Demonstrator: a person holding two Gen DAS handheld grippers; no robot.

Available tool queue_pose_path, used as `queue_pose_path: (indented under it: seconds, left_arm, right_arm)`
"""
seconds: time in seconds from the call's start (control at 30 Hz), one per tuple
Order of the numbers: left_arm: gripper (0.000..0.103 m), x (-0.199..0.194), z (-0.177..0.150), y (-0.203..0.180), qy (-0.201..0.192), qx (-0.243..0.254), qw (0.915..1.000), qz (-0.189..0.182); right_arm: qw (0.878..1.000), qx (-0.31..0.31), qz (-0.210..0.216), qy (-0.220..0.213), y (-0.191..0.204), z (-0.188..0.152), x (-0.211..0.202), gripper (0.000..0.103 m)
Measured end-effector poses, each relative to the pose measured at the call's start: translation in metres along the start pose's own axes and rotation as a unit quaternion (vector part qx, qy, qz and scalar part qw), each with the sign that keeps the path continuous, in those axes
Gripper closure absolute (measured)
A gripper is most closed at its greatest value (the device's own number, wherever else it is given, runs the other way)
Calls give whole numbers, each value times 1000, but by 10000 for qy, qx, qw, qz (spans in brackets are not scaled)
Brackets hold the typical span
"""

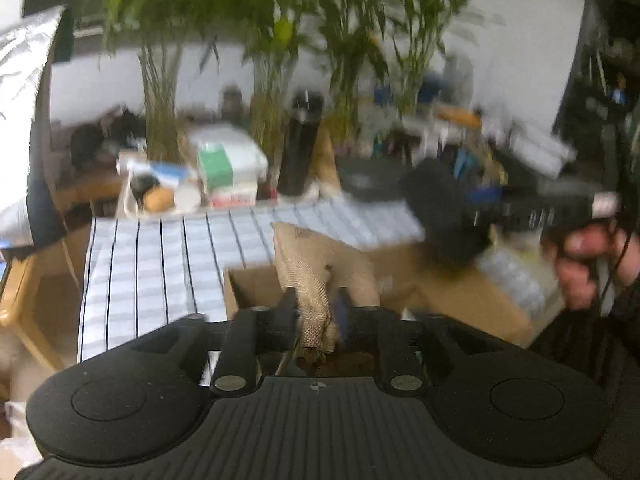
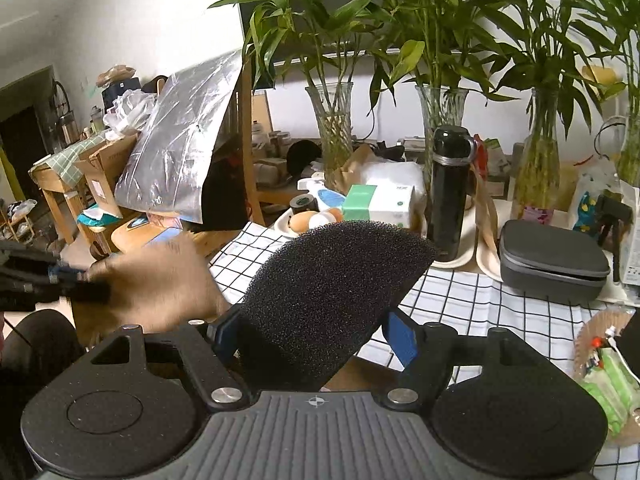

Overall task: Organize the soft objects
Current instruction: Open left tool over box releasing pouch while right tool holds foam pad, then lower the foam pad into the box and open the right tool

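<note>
My left gripper [image 1: 316, 300] is shut on a beige woven cloth [image 1: 316, 264] and holds it over an open cardboard box [image 1: 460, 292]. The same cloth shows blurred at the left of the right wrist view [image 2: 160, 280]. My right gripper [image 2: 316, 328] is shut on a black foam sponge [image 2: 332, 284], held above the checked tablecloth [image 2: 480, 300]. The sponge also shows in the left wrist view [image 1: 444, 216], blurred, above the box's right side.
Glass vases with bamboo plants [image 2: 334, 136] stand along the back. A black flask [image 2: 450, 184], a tissue box [image 2: 380, 200], a grey case [image 2: 552, 264] and a plate of eggs [image 2: 308, 220] sit behind. A bagged item [image 2: 608, 380] lies at right.
</note>
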State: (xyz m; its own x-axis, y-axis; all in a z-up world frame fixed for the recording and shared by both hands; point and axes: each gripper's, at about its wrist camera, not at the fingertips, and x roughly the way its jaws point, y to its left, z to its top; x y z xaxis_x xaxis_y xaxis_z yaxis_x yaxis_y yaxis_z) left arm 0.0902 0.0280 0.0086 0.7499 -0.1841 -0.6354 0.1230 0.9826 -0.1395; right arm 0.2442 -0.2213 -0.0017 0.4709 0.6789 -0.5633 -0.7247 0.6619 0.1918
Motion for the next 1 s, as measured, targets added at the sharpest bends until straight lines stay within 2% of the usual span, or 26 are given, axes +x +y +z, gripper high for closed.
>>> queue_pose_path:
  seconds: [0.03,0.07,0.1,0.13,0.3,0.4,0.57,0.83,0.93,0.97,1.0]
  left_arm:
    - [56,2,-3,-1,99,53,9999,33]
    - [43,2,-6,-1,122,88,9999,55]
    - [34,0,-9,0,88,106,9999,53]
    - [32,-2,-11,1,43,129,9999,60]
    - [31,-8,-20,1,67,238,9997,33]
    - [31,-8,-24,-5,65,435,9989,128]
    - [31,-11,-33,-14,-26,697,9975,65]
    - [31,-15,-34,-14,-196,752,9970,47]
    - [31,-16,-33,-9,-248,674,9974,63]
    - [31,-17,-32,-8,-257,645,9976,71]
    - [31,-16,-32,-6,-262,622,9977,78]
  right_arm:
    - [10000,3,2,5,0,-1,-1,27]
    - [10000,2,-3,13,0,-1,-1,27]
    - [10000,-5,-4,14,1,-2,-2,27]
    - [10000,-11,2,13,2,-2,-2,27]
    - [10000,-64,36,48,5,-5,-4,27]
    - [9999,-98,55,97,7,-7,-4,27]
    - [9995,-202,114,210,11,-9,-3,27]
    - [9966,-482,489,457,23,-12,0,27]
    - [9950,-555,576,596,27,-15,-2,18]
    - [9940,-582,598,706,27,-18,-1,6]
    - [9934,-632,566,766,28,-20,-1,0]
